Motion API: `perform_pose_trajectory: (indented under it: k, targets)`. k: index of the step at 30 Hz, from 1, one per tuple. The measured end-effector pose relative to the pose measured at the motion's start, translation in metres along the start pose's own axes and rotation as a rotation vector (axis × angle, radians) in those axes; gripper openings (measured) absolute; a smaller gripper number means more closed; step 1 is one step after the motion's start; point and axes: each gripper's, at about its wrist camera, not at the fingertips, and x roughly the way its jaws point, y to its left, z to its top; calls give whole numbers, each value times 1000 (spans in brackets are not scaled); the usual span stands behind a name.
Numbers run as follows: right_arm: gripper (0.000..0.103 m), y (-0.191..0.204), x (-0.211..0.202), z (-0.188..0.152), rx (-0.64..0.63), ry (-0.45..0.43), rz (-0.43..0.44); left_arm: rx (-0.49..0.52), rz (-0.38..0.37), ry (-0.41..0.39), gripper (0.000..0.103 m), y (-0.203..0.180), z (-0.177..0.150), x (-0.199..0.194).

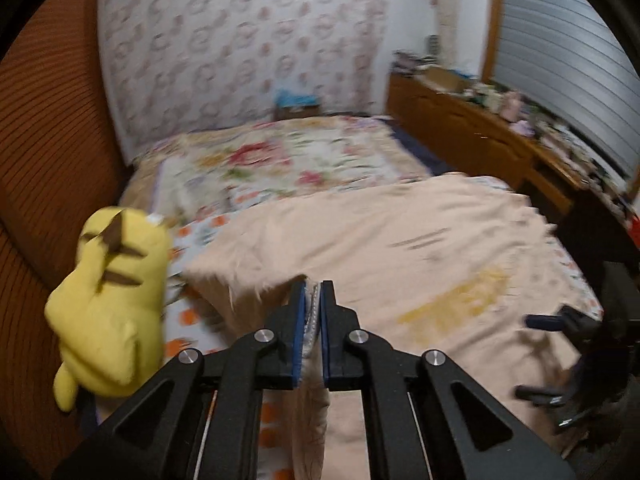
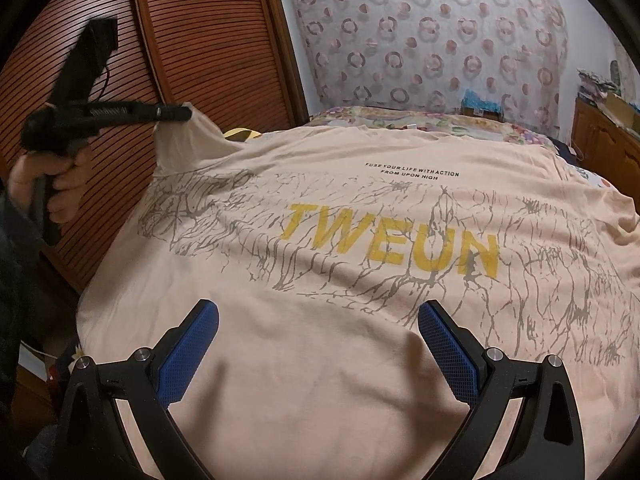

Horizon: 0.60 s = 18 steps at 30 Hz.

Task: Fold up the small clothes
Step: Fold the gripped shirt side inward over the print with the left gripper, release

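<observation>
Holding: the left gripper [image 1: 313, 300] has its blue-padded fingers [image 1: 297, 332] clamped on an edge of the T-shirt [image 2: 344, 280], lower centre of the left wrist view; the cloth runs up between the pads and hangs below them
Left gripper, other view: seen at upper left of the right wrist view [image 2: 180, 113], tip pinching a raised corner of the shirt, with the person's hand [image 2: 44, 184] wrapped round the grip below it
Right gripper [image 2: 318, 344]: fingers spread wide apart, grasping nothing, at the bottom of the right wrist view above the shirt's plain lower part; contact with the cloth cannot be told
T-shirt: peach, spread flat over the bed and filling the middle of the right wrist view; one corner lifted at upper left
Print: yellow word "TWEUN" at centre frame, small dark lines of text above it, grey crack-like pattern around
Bedspread [image 1: 280, 156]: floral, beyond the shirt, upper centre of the left wrist view
Soft toy [image 1: 108, 300]: yellow with brown marks, left edge of the left wrist view, beside the shirt
Slatted door [image 2: 208, 40]: brown wood, upper left of the right wrist view
Cabinet [image 1: 472, 132]: wooden, cluttered top, right side of the left wrist view; blurred
</observation>
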Motion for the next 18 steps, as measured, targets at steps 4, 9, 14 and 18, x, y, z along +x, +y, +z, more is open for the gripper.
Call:
perform_pose_trajectory:
  k: [4,9,14,18]
  targets:
    - [100,-1,0,0,2,1,1,-5,-40,15,48,-9,-8,6]
    - [100,-1,0,1,2,3,3,-70,13,62,77,19,-26,21]
    - [100,1,2,2,-5,7,-5,-141,49,110,76,49,-44,42]
    - [100,1,2,13,-10,-4,-2,-128,16,130,75,43,-50,62]
